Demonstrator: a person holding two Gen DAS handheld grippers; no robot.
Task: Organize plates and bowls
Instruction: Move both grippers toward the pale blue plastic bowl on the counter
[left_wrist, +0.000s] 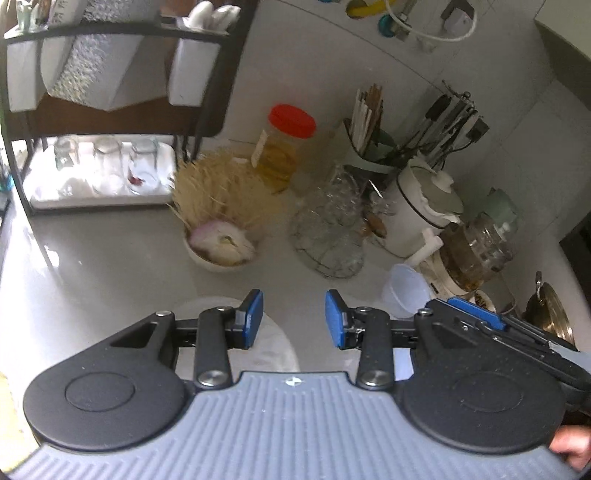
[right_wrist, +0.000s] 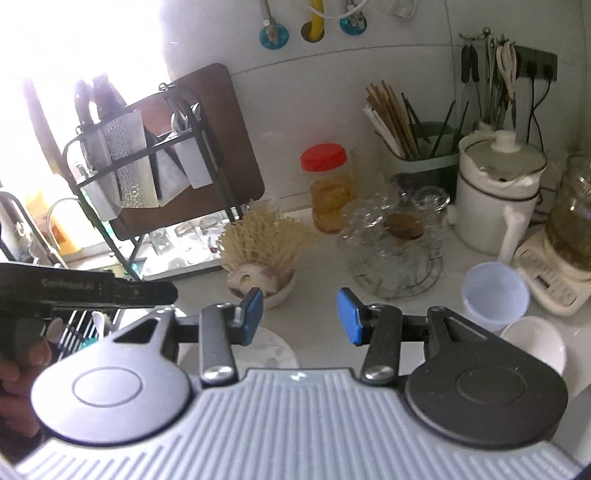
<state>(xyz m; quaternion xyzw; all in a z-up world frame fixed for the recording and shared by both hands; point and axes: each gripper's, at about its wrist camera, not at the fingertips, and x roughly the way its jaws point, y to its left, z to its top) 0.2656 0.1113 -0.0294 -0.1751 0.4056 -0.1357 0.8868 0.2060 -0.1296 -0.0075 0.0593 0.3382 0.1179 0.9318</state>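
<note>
Both jaws are wide apart and hold nothing. We see our left gripper (left_wrist: 294, 319) and right gripper (right_wrist: 300, 315) above a flat round white plate (right_wrist: 275, 349) on the pale bench (left_wrist: 110, 258).

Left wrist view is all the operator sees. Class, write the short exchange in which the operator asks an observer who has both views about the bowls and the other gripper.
Operator: My view is blocked past the lilac cup. Is there a bowl there?
Observer: Yes, a white bowl stands beside that cup, on the near side.
Operator: Is the right gripper open or shut?
Observer: Open, with nothing between its blue pads.
</note>
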